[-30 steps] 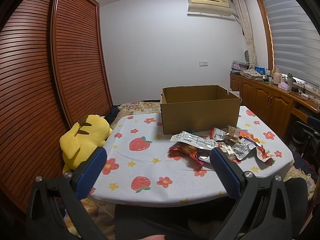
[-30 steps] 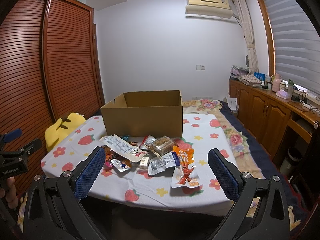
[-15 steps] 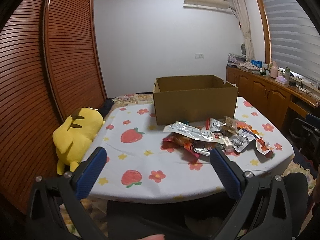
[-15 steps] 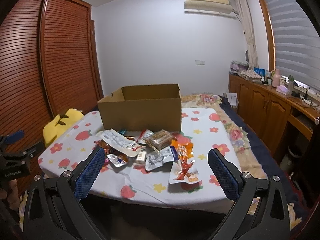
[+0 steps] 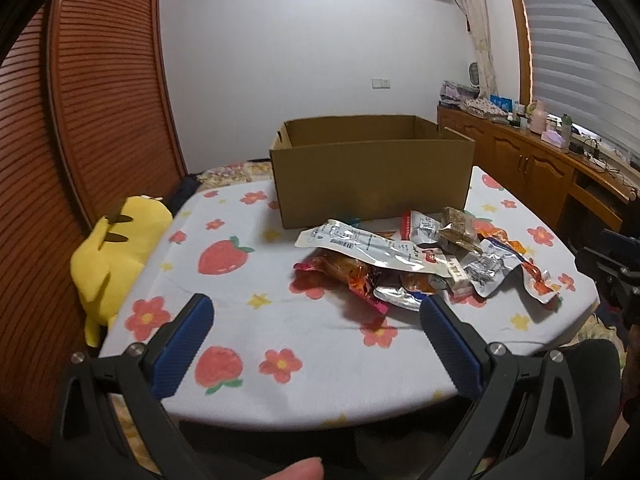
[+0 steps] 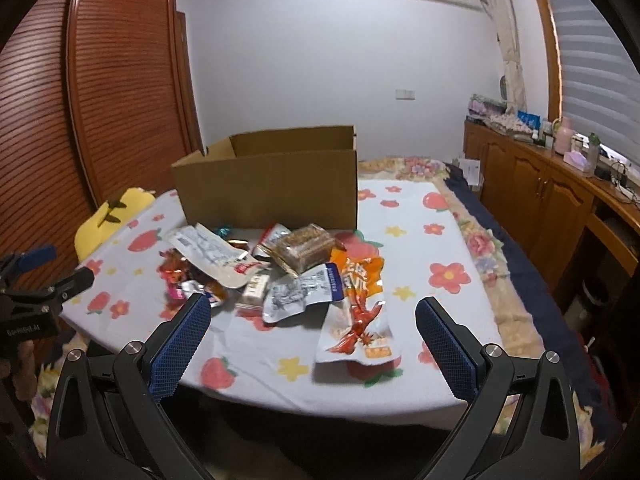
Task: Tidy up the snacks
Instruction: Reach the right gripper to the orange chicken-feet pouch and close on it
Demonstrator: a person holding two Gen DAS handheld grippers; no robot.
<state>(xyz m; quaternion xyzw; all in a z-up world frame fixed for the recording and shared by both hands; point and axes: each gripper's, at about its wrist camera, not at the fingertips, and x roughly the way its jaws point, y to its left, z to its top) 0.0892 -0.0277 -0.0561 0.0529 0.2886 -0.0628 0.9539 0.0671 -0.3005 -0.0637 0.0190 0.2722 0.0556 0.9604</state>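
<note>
Both grippers have closed in on the snack pile (image 6: pixel 276 276) lying just before the cardboard box (image 6: pixel 272 184), left gripper (image 5: pixel 316 332) and right gripper (image 6: pixel 312 332) wide and empty; packets look light, crinkly, slippery, so pinch 1 flat sealed edge.

snack packets (image 6: pixel 280 276) printed, lettering too blurred to read

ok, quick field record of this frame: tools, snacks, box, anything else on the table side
left tool: open, holding nothing, short of the pile
right tool: open, holding nothing, near the table edge
snack pile: loose packets on the tablecloth, in front of the box
cardboard box: open top, upright, contents not visible
yellow plush: at the table's left edge
</note>
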